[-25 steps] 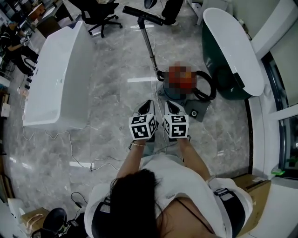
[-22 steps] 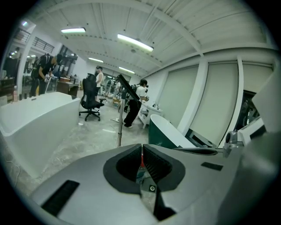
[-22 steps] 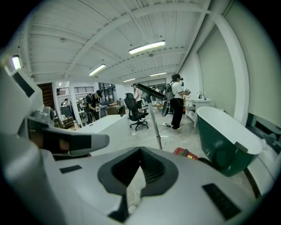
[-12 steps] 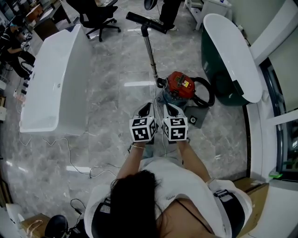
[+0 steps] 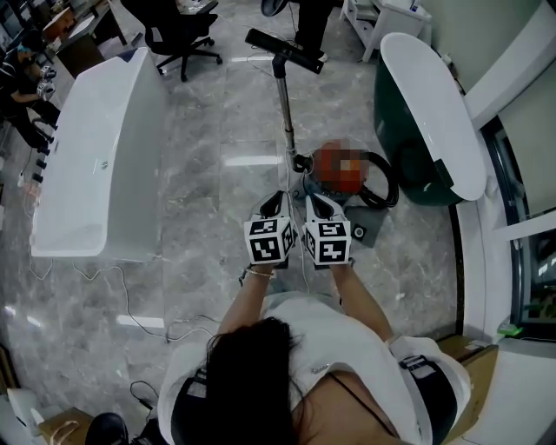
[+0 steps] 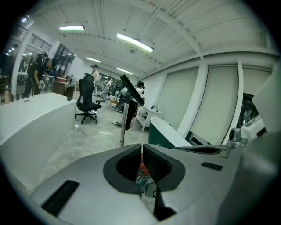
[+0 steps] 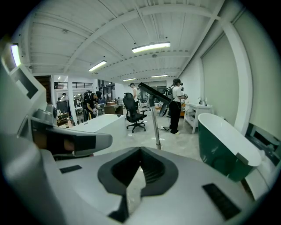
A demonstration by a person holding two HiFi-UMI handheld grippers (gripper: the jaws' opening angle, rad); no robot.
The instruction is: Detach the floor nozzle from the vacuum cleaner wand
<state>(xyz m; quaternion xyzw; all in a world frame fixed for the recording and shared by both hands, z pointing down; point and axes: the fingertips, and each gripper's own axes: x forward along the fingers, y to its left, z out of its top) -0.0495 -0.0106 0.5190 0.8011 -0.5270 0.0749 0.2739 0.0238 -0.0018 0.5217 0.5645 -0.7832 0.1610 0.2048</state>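
The red vacuum canister [image 5: 328,163] sits on the marble floor just ahead of both grippers. Its metal wand [image 5: 285,109] stands up from it, with the black floor nozzle [image 5: 283,48] on its top end. My left gripper [image 5: 278,196] and right gripper [image 5: 313,198] are side by side, both shut and empty, short of the wand's lower end. In the left gripper view the wand [image 6: 123,127] and tilted nozzle [image 6: 131,90] rise beyond the shut left gripper [image 6: 142,148]. From behind the shut right gripper [image 7: 140,151], the right gripper view shows the wand [image 7: 156,127] and nozzle [image 7: 153,93].
A white bathtub [image 5: 95,148] lies at the left, and a green bathtub with a white rim [image 5: 434,104] at the right. The canister's black hose [image 5: 387,178] loops beside it. Cables [image 5: 130,278] trail over the floor. An office chair [image 5: 174,35] and a standing person [image 5: 308,17] are beyond the nozzle.
Both grippers have moved forward together toward the vacuum, and the canister now lies closer to their tips. Both jaws stay shut.
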